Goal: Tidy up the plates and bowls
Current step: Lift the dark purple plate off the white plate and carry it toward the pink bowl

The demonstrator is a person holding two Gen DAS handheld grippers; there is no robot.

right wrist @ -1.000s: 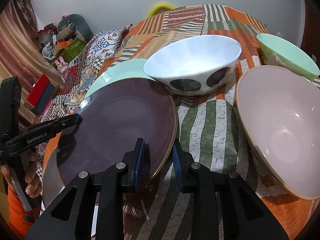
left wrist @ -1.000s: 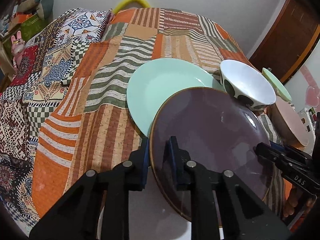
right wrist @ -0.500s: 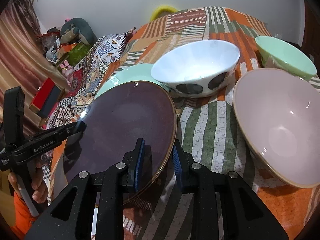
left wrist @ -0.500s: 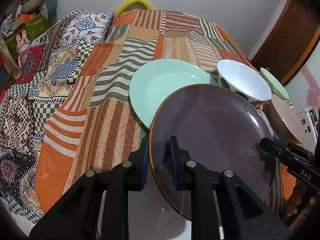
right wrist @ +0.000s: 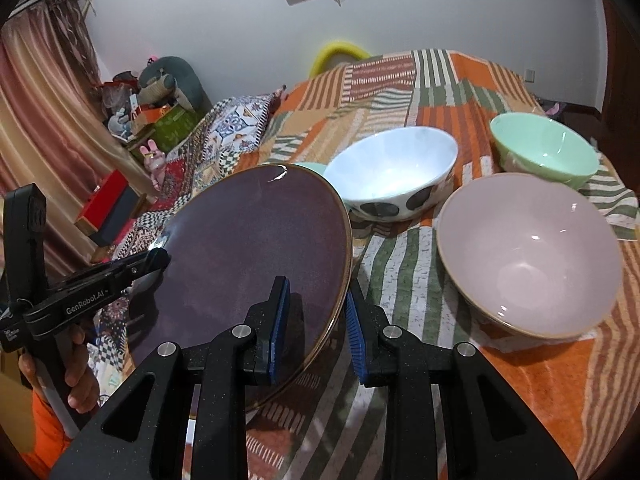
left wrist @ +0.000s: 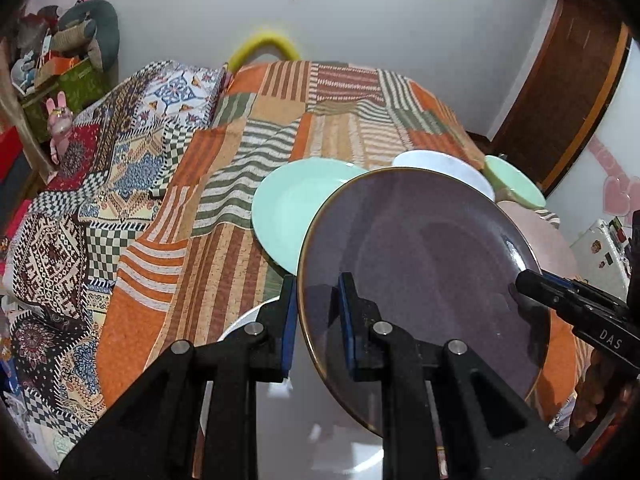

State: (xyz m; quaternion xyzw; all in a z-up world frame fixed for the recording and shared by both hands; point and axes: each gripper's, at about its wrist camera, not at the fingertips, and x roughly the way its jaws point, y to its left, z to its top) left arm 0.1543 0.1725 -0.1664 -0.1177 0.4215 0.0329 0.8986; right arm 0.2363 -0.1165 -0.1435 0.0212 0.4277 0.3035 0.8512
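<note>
The dark purple plate point(left wrist: 432, 264) with a thin gold rim is held clear of the patchwork bedspread point(left wrist: 208, 208), tilted, with one tool on each side of it. The left tool point(left wrist: 318, 312) has its blue-padded fingers closed on the plate's near left rim, one pad under the edge and one on the upper face. The right tool point(right wrist: 316, 320) pinches the opposite rim in the same way, its blue pads either side of the gold edge; in the left wrist view its black tip marked "DAS" reaches in from the right.

Under the plate's near edge, a white plate point(left wrist: 248, 320) lies on the bedspread, mostly hidden. Just beyond the purple plate lies a mint green plate point(left wrist: 292, 208), partly covered by it. To the right of that stands a white bowl with dark spots point(right wrist: 394, 172), with a mint green bowl point(right wrist: 544, 152) farther right and a large pink bowl point(right wrist: 528, 252) in front of them, all resting on the bed.

A yellow curved object point(left wrist: 262, 46) rises behind the far end of the bed, and stuffed toys point(left wrist: 76, 36) are piled by the wall on the left.
</note>
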